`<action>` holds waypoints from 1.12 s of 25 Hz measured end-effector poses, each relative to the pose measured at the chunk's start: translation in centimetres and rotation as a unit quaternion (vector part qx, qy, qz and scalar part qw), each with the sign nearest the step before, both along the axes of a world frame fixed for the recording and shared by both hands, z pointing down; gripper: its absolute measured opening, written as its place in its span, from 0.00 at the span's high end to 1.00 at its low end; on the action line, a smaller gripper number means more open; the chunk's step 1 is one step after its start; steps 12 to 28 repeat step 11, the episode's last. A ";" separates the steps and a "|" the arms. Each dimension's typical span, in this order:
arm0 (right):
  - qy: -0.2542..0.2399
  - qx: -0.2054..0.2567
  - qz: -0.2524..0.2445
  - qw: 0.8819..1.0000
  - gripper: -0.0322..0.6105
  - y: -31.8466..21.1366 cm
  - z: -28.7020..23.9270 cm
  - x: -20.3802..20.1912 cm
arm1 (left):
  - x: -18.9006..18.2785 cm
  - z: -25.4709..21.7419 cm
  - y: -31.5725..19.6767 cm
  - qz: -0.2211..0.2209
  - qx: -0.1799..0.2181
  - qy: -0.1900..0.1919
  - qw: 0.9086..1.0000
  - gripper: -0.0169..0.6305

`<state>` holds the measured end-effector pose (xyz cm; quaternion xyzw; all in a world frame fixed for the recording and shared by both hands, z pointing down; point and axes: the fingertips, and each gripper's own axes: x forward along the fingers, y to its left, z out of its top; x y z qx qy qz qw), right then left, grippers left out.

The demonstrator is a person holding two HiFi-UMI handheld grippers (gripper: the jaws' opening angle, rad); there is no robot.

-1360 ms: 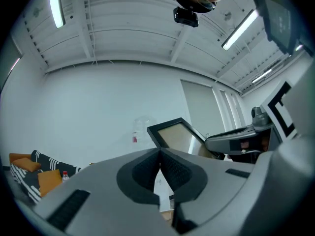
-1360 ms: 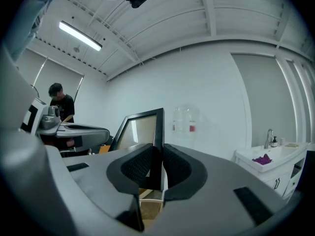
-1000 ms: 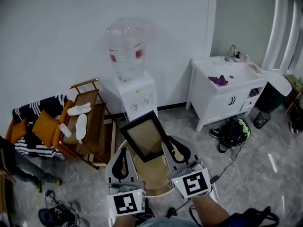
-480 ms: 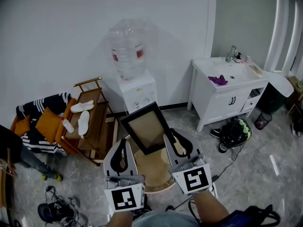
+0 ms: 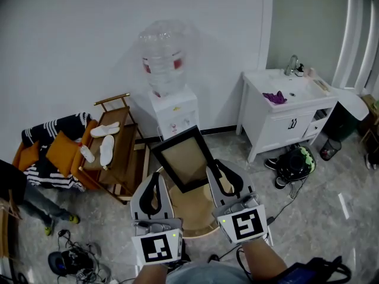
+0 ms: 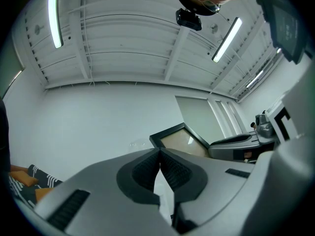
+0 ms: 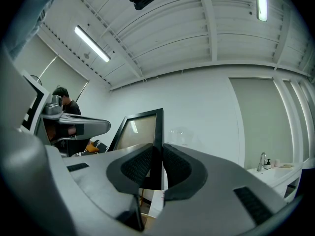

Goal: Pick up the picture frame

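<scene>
The picture frame point(image 5: 182, 158) is black with a tan panel and hangs tilted in the air in front of me. My right gripper point(image 5: 215, 170) is shut on its right edge, low down; in the right gripper view the black edge of the frame point(image 7: 139, 130) runs down between the pads of that gripper point(image 7: 157, 157). My left gripper point(image 5: 155, 181) is just left of the frame and below it, apart from it. Its pads point(image 6: 160, 154) meet with nothing between them, and the frame point(image 6: 180, 138) shows beyond them.
A round wooden stool point(image 5: 192, 220) stands under the grippers. Behind it is a water dispenser point(image 5: 170, 114), with a wooden rack with white slippers point(image 5: 112, 152) to its left. A white sink cabinet point(image 5: 284, 108) and a bag point(image 5: 294, 164) are on the right. A person point(image 5: 21, 188) is at the far left.
The frame has risen slightly in the right gripper's hold. The left gripper stays shut beside it. The person at the left has shifted.
</scene>
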<state>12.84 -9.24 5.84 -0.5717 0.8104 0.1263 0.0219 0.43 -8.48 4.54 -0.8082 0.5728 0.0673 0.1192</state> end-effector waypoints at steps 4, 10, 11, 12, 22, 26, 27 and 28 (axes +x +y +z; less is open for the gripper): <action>0.001 0.000 -0.003 1.000 0.82 0.1 0.3 -0.4 | -0.5 0.1 0.1 -0.005 0.001 -0.003 1.000 0.95; 0.002 0.000 -0.004 1.000 0.82 -0.3 0.6 -0.9 | -0.9 0.2 -0.3 -0.007 0.007 -0.008 1.000 0.95; 0.003 -0.001 -0.004 1.000 0.82 -0.5 0.6 -1.1 | -0.9 0.2 -0.4 -0.007 0.007 -0.008 1.000 0.95; 0.003 -0.001 -0.004 1.000 0.82 -0.5 0.6 -1.1 | -0.9 0.2 -0.4 -0.007 0.007 -0.008 1.000 0.95; 0.003 -0.001 -0.004 1.000 0.82 -0.5 0.6 -1.1 | -0.9 0.2 -0.4 -0.007 0.007 -0.008 1.000 0.95; 0.003 -0.001 -0.004 1.000 0.82 -0.5 0.6 -1.1 | -0.9 0.2 -0.4 -0.007 0.007 -0.008 1.000 0.95; 0.003 -0.001 -0.004 1.000 0.82 -0.5 0.6 -1.1 | -0.9 0.2 -0.4 -0.007 0.007 -0.008 1.000 0.95; 0.003 -0.001 -0.004 1.000 0.82 -0.5 0.6 -1.1 | -0.9 0.2 -0.4 -0.007 0.007 -0.008 1.000 0.95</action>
